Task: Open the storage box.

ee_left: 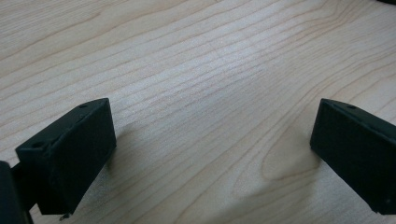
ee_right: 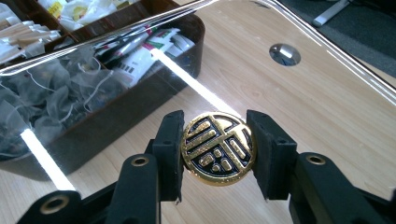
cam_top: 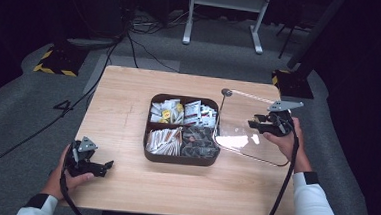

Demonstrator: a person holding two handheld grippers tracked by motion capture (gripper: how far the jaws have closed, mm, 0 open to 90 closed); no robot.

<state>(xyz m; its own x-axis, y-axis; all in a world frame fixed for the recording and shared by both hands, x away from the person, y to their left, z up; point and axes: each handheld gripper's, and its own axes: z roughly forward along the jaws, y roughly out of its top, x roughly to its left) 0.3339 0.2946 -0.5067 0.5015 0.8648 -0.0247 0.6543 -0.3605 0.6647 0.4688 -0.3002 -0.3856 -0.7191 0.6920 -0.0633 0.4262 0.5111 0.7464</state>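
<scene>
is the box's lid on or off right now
Off. The right tongs grip the clear lid by its gold knob, holding it beside the box, whose four compartments lie uncovered.

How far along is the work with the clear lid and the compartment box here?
Done: the box stands open, its sachets and tea bags exposed. In hand: the right gripper clamps the gold knob of the clear lid, tilted beside the box. The left gripper idles open. Left: setting the lid down.

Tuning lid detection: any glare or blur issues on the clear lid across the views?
High view: clear lid nearly invisible, white glare patch at its lower left, room dark. Right gripper view: bright reflection streaks cross the lid over the box; gold knob sharp. Left gripper view: soft jaw shadows on the table.
</scene>
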